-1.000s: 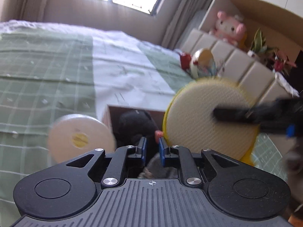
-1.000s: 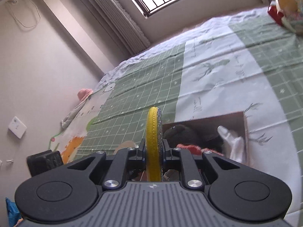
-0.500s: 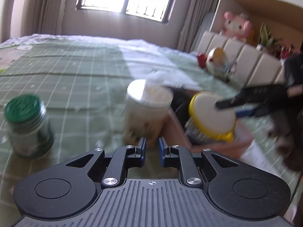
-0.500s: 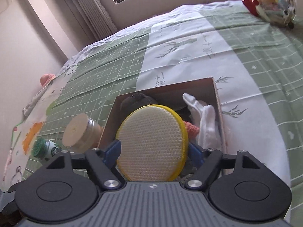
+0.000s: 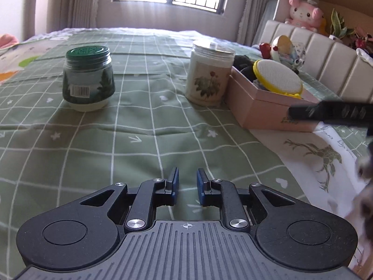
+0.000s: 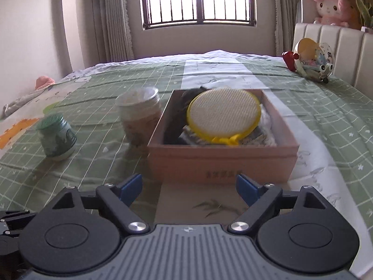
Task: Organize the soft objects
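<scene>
The yellow-rimmed round sponge pad (image 6: 223,115) is shown lying tilted on top of the dark and pale soft items that fill the pink cardboard box (image 6: 221,163), its small tab at the near wall. The right gripper (image 6: 188,187) is held low before the box with its jaws spread wide and nothing between them; the left gripper (image 5: 187,184) is held over the bedspread with a narrow gap between its blue pads (image 5: 175,182), also empty. The release step is judged complete. A clean retreat is best made straight back and slightly upward, so that the near wall of the box is not nudged and the tilted pad is not tipped out. Beside the box, a floral-labelled jar (image 5: 211,74) is seen just at its left wall, and a green-lidded jar (image 5: 87,79) well apart. The surface is a soft green checked bedspread (image 5: 139,126); a barred window (image 6: 199,0), curtains, a padded headboard (image 5: 326,56) and a pink plush toy (image 6: 331,7) complete the room.
</scene>
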{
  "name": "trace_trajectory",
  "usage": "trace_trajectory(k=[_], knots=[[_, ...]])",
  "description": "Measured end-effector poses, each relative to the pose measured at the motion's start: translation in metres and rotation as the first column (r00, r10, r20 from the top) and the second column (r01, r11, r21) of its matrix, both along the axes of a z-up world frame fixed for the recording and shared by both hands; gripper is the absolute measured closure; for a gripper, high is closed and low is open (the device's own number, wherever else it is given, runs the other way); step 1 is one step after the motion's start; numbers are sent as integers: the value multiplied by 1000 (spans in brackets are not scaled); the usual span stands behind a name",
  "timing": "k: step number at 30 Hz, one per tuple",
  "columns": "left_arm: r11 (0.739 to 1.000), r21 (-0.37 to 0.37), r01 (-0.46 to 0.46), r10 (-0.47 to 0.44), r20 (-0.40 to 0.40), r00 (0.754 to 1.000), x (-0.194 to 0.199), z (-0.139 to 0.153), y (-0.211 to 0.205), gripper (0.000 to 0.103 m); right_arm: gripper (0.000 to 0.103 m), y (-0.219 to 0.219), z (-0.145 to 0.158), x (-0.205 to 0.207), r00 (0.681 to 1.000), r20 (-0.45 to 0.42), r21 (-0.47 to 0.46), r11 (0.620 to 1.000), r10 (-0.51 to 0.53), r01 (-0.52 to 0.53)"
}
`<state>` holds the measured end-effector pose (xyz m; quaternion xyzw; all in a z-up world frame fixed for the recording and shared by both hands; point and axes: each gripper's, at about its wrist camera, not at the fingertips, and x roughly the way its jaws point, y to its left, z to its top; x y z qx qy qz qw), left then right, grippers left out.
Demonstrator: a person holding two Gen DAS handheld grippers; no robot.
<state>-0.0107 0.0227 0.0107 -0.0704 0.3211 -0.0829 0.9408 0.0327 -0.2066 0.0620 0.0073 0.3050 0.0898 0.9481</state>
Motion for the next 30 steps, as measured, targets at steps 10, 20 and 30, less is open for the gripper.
trace_trajectory(k=[10, 20, 30], knots=[[998, 67, -14, 10, 64, 998, -7, -8, -18, 85, 1, 19, -52, -21, 996, -81, -51, 999, -21, 16], [998, 41, -39, 37, 54, 998, -3, -9, -19, 85, 0, 23, -54, -21, 997, -71, -71, 997, -21, 16], [996, 77, -34, 29, 62, 998, -5, -9, -25, 85, 0, 21, -53, -22, 997, -71, -56, 998, -18, 14]])
